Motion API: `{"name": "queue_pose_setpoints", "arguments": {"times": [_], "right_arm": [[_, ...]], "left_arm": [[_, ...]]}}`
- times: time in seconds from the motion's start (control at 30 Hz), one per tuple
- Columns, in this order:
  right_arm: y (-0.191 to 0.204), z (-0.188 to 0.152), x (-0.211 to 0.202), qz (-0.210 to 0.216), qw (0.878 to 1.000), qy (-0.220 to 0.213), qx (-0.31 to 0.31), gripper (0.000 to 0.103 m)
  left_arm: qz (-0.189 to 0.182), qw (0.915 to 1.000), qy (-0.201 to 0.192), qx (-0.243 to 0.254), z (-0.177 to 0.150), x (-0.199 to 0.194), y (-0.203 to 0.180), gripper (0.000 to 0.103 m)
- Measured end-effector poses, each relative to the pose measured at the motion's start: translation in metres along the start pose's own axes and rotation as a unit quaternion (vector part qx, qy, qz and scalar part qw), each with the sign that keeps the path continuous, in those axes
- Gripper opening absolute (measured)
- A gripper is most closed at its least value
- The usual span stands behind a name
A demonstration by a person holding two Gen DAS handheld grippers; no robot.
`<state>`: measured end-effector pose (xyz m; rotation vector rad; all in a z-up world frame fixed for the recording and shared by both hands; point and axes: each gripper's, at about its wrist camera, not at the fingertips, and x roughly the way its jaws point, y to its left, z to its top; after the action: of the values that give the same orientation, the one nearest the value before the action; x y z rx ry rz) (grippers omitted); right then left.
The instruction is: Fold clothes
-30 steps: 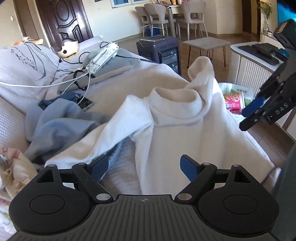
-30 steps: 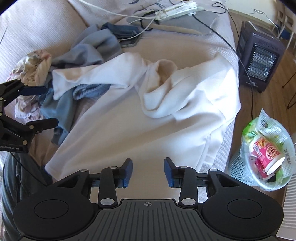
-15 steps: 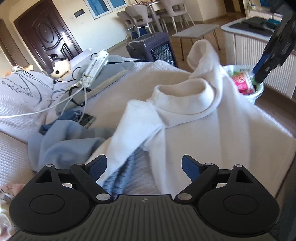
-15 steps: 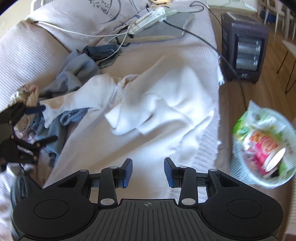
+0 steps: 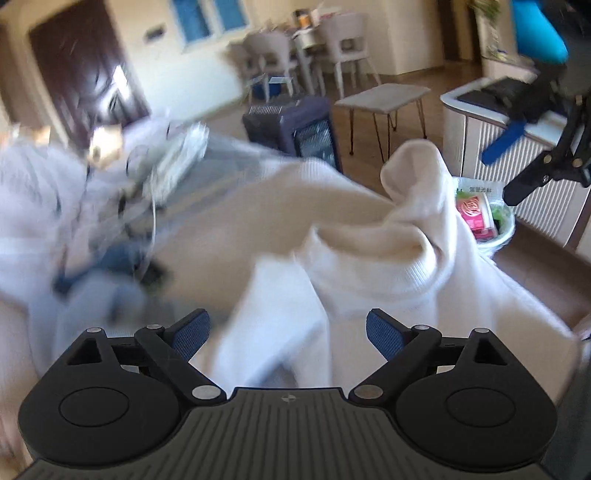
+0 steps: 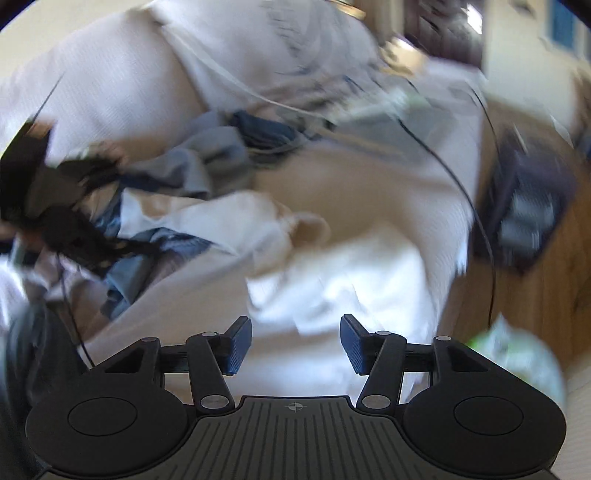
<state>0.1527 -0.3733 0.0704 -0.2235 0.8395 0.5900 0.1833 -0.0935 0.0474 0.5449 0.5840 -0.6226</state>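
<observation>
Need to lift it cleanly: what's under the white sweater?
Blue clothes poke out from under the white sweater at its sleeve side, and the sofa cover lies beneath the rest. How far the blue clothes run underneath is covered.

Dark wooden door (image 5: 77, 70) at upper left, cream wall with blue-lit windows (image 5: 210, 18) top centre, grey dining chairs (image 5: 332, 44), small grey side table (image 5: 384, 98), dark heater (image 5: 295, 125), wooden floor (image 5: 413, 129), white radiator cabinet (image 5: 535, 181) at right.

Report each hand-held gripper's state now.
Left hand-held gripper: open wide, holding nothing.
Right hand-held gripper: open, jaws just widened, holding nothing.
</observation>
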Motion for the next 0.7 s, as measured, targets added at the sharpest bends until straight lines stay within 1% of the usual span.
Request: {"name": "queue_pose_setpoints", "arguments": {"times": [0.03,0.1,0.13,0.2,0.27,0.3,0.33,0.37,0.4,0.43,0.47,0.5,0.53,0.57,0.6,0.67,0.7], "right_arm": [[0.010,0.009,0.002,-0.007,0.999,-0.008,-0.036,0.054],[0.023,0.028,0.004,0.000,0.996,-0.027,-0.089,0.054],[0.025,0.037,0.011,0.012,0.994,-0.030,-0.101,0.054],[0.028,0.054,0.026,0.034,0.991,-0.034,-0.124,0.054],[0.027,0.060,0.059,0.021,0.987,0.008,-0.160,0.054],[0.024,0.059,0.075,0.006,0.985,0.030,-0.172,0.054],[0.019,0.055,0.089,0.000,0.983,0.052,-0.178,0.054],[0.012,0.050,0.100,0.006,0.982,0.068,-0.178,0.053],[0.007,0.042,0.107,0.013,0.981,0.078,-0.175,0.050],[0.002,0.034,0.112,0.008,0.980,0.087,-0.176,0.047],[-0.003,0.025,0.118,0.002,0.979,0.096,-0.177,0.042],[-0.008,0.020,0.125,-0.032,0.978,0.113,-0.170,0.023],[-0.014,0.014,0.132,-0.066,0.976,0.130,-0.161,0.017],[-0.025,0.016,0.133,-0.073,0.983,0.126,-0.113,0.015],[-0.034,0.020,0.128,-0.059,0.989,0.107,-0.080,0.008],[-0.042,0.035,0.115,-0.066,0.994,0.057,-0.061,0.008],[-0.048,0.044,0.111,-0.071,0.996,0.036,-0.048,0.005]], "left_arm": [[-0.004,0.9999,-0.005,0.011,0.008,0.010,0.001,0.091],[-0.019,0.9996,-0.003,0.021,0.020,0.033,0.004,0.094],[-0.026,0.9994,0.000,0.024,0.025,0.047,0.005,0.094],[-0.027,0.9991,0.018,0.027,0.030,0.075,0.004,0.094],[-0.018,0.9980,0.044,0.041,0.028,0.102,0.000,0.092],[-0.018,0.9973,0.047,0.054,0.026,0.112,-0.002,0.088],[-0.017,0.9970,0.048,0.059,0.022,0.120,-0.002,0.086],[-0.025,0.9970,0.055,0.049,0.017,0.125,0.003,0.068],[-0.032,0.9968,0.062,0.040,0.013,0.130,0.008,0.039],[-0.039,0.9965,0.069,0.028,0.009,0.134,0.013,0.018],[-0.041,0.9962,0.076,0.003,0.007,0.135,0.022,0.015],[-0.043,0.9953,0.084,-0.021,0.005,0.136,0.030,0.014],[-0.045,0.9941,0.089,-0.044,0.004,0.136,0.038,0.013],[-0.040,0.9954,0.073,-0.048,0.008,0.128,0.044,0.012],[-0.036,0.9964,0.054,-0.054,0.011,0.120,0.052,0.012],[-0.032,0.9943,0.019,-0.100,0.020,0.098,0.073,0.012],[-0.021,0.9919,0.006,-0.125,0.022,0.091,0.083,0.012]]}}
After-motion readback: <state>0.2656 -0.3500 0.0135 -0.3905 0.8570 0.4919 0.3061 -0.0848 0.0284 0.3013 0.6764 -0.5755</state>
